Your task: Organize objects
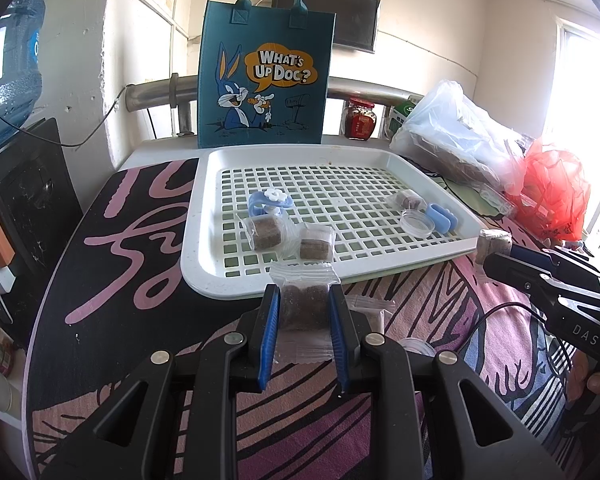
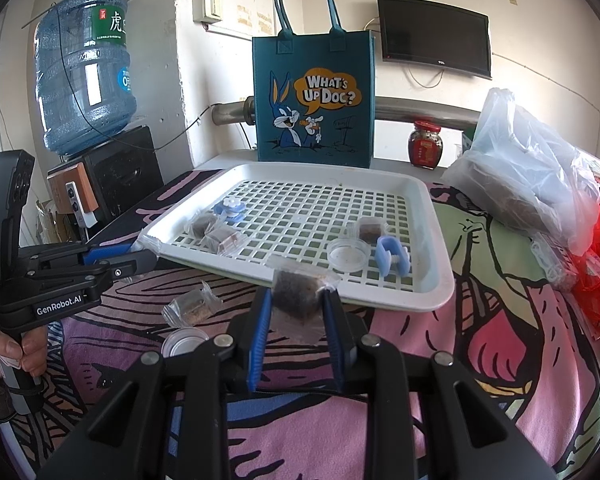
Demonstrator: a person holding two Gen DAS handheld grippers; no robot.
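My left gripper (image 1: 303, 296) is shut on a clear-wrapped brown snack packet (image 1: 304, 304), held just before the near edge of the white slotted tray (image 1: 204, 264). My right gripper (image 2: 296, 300) is shut on another wrapped brown packet (image 2: 298, 298), also shown in the left wrist view (image 1: 492, 242), near the tray's (image 2: 440, 280) front edge. In the tray lie wrapped packets (image 1: 262, 232) (image 1: 316, 242) (image 1: 408, 200), a blue flower clip (image 1: 270, 200), a clear round lid (image 1: 416, 222) and a blue clip (image 1: 442, 216).
A teal Bugs Bunny tote bag (image 1: 266, 76) stands behind the tray. One more packet (image 2: 192, 306) and a round lid (image 2: 184, 340) lie on the patterned cloth. Plastic bags (image 1: 460, 132) and a red bag (image 1: 552, 188) sit right; a jar (image 1: 358, 118) behind.
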